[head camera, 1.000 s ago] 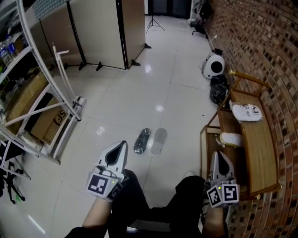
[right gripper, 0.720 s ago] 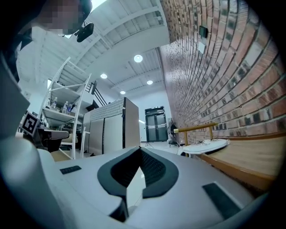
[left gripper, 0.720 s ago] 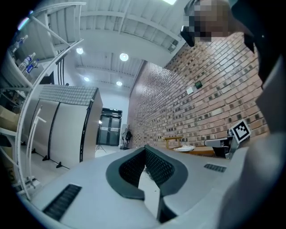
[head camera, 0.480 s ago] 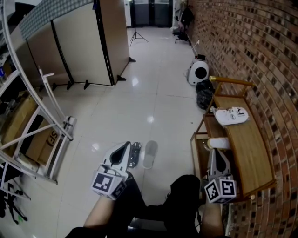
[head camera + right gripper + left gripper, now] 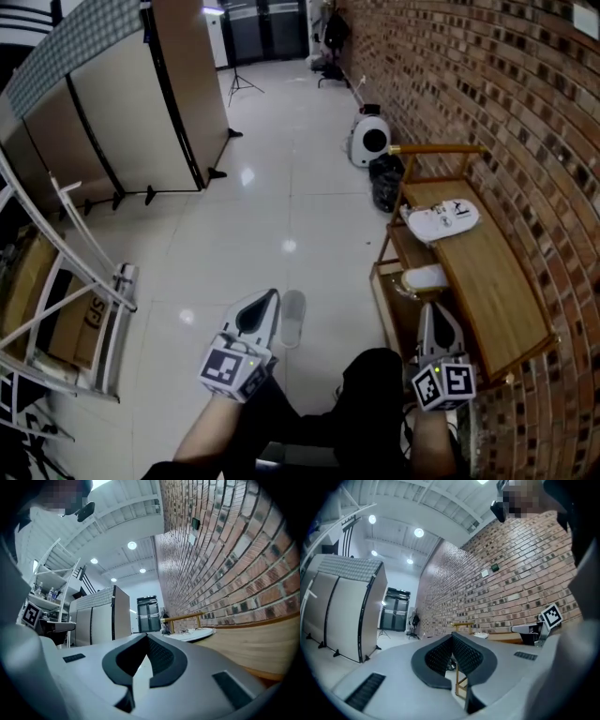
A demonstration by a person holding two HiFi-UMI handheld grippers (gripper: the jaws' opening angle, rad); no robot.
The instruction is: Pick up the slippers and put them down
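both shut: left claw (image 5: pixel 270 296), right claw (image 5: pixel 430 309); pale slipper (image 5: pixel 292 321) on floor (image 5: pixel 253 216)

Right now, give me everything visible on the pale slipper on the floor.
The slipper is pale grey, long and narrow with a rounded end, and looks like soft matte plastic or foam. It lies flat on the glossy white tiled floor, with its long axis pointing away from the person. In the head view the left gripper covers its left edge, so that side is hidden. Only the floor visibly touches it. No strap detail can be made out.
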